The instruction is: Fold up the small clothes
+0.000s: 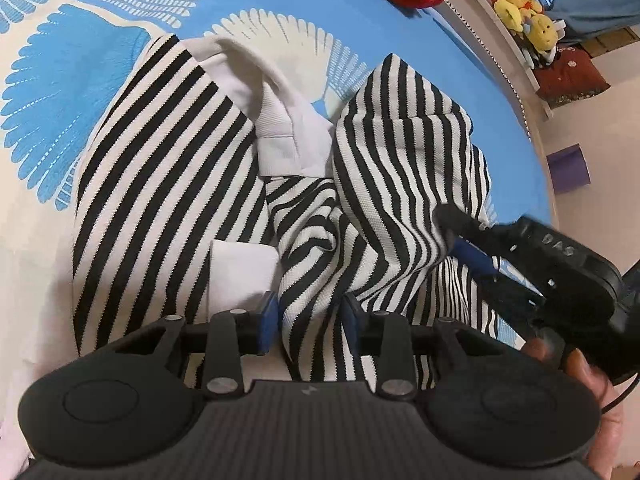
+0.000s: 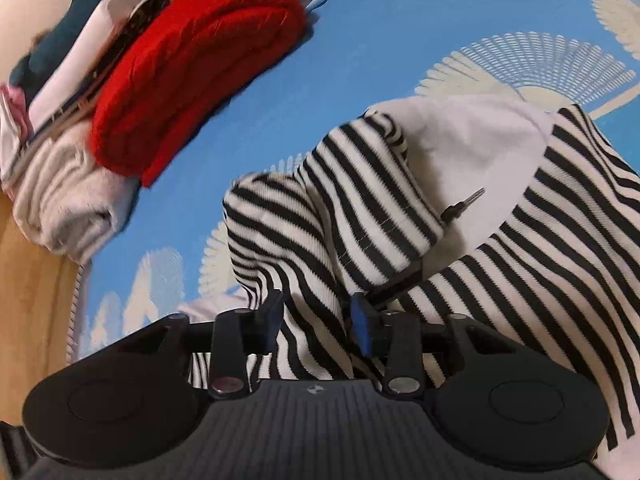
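Note:
A black-and-white striped garment [image 1: 168,160] with a white collar [image 1: 276,120] and white cuff [image 1: 244,272] lies crumpled on a blue bedspread [image 1: 360,12]. My left gripper [image 1: 310,316] has its blue pads around a raised fold of the striped fabric at the near edge. My right gripper [image 1: 468,236] appears at the right of the left wrist view, pinching another striped fold. In the right wrist view the garment [image 2: 560,240] bunches up and my right gripper [image 2: 316,316] grips a striped ridge between its pads. A zipper pull [image 2: 464,206] lies on the white lining.
A stack of folded clothes with a red knit [image 2: 192,68] on top sits at the bed's far corner. Yellow plush toys [image 1: 520,12] sit on a ledge beyond the bed. The bed edge and wooden floor [image 2: 32,280] are at the left of the right wrist view.

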Demonstrator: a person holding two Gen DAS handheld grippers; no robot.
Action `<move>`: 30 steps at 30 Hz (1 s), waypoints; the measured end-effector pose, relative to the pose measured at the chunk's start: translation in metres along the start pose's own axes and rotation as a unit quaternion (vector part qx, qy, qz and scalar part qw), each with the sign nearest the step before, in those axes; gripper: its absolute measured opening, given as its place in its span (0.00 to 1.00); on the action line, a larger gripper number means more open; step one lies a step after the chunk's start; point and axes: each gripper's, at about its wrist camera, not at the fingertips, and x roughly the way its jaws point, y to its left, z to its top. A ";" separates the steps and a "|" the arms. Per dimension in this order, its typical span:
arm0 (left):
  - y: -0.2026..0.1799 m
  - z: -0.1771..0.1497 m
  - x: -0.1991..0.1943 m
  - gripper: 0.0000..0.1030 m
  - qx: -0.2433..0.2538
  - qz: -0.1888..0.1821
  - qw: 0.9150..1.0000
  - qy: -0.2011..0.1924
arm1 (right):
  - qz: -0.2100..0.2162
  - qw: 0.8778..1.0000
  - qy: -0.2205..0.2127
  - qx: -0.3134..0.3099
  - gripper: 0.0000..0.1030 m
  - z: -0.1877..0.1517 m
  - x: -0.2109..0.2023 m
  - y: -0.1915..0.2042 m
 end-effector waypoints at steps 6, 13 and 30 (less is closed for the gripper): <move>-0.010 0.007 -0.036 0.03 0.021 -0.044 0.997 -0.067 | 0.050 0.997 -0.064 -0.008 0.01 0.002 -0.046 0.017; -0.018 0.009 -0.112 0.03 0.134 -0.154 0.968 -0.148 | 0.139 0.969 -0.153 -0.135 0.01 -0.038 -0.157 0.039; 0.012 0.031 -0.043 0.38 0.038 -0.026 0.998 0.043 | -0.054 0.997 -0.013 -0.054 0.45 0.001 -0.117 -0.046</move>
